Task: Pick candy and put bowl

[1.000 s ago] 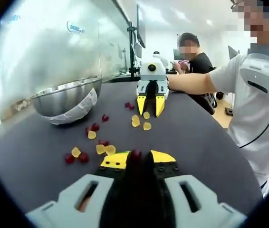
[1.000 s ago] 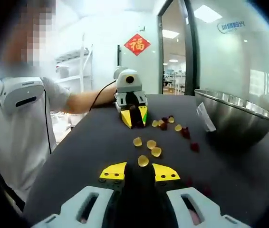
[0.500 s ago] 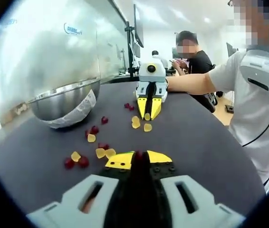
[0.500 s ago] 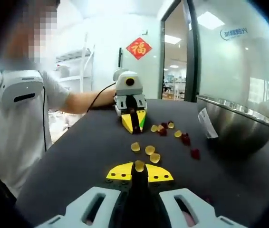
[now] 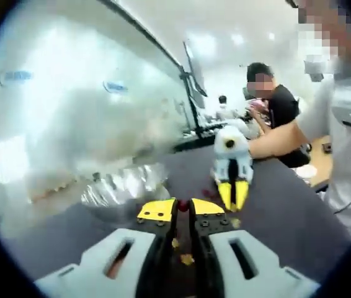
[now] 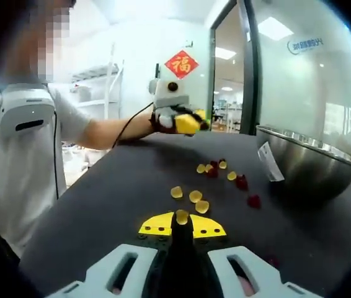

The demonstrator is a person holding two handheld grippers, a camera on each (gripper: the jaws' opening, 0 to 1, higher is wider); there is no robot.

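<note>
1. The left gripper (image 6: 191, 124), white-bodied with yellow jaw tips, is lifted off the dark tabletop and turned sideways toward the right of the right gripper view; in its own view its jaws stand nearly together, pinching a small red candy (image 5: 182, 205) at the tips.
2. The right gripper (image 6: 182, 218), same build, sits low by the table, jaws closed on a yellow candy (image 6: 182, 216).
3. A bare forearm (image 6: 110, 131) reaches out behind the left gripper.

A red candy (image 5: 182, 204) sits pinched at the left gripper's (image 5: 182, 208) tips, a yellow candy (image 6: 182, 216) at the right gripper's (image 6: 182, 223). Loose red and yellow candies (image 6: 195, 196) lie ahead, beside the upright steel bowl (image 6: 306, 158).
</note>
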